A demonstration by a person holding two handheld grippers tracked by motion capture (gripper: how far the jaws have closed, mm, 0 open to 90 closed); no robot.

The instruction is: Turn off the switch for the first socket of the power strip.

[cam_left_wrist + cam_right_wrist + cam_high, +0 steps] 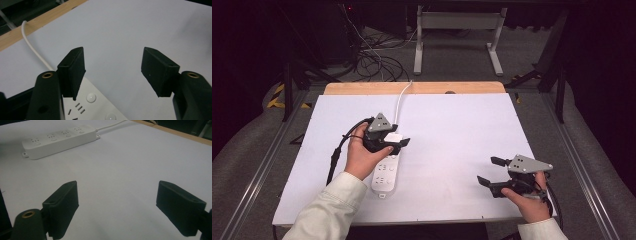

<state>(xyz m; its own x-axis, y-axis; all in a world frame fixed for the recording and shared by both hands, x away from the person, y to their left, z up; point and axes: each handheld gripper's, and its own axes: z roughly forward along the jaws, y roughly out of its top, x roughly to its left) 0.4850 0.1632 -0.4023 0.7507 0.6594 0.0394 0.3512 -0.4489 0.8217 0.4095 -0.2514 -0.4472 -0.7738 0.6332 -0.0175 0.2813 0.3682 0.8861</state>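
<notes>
On the white surface (pixel 452 150) lies a white power strip (pixel 386 175), its long side running away from the person. The left gripper (pixel 399 144) hangs right over its far end, jaws apart and holding nothing. The right gripper (pixel 489 171) is well apart, jaws wide and bare.

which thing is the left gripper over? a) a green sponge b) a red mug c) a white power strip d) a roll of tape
c, in the high view the left gripper hangs over the far end of the white power strip, and its own view shows the strip's sockets and buttons just under its open jaws
</notes>
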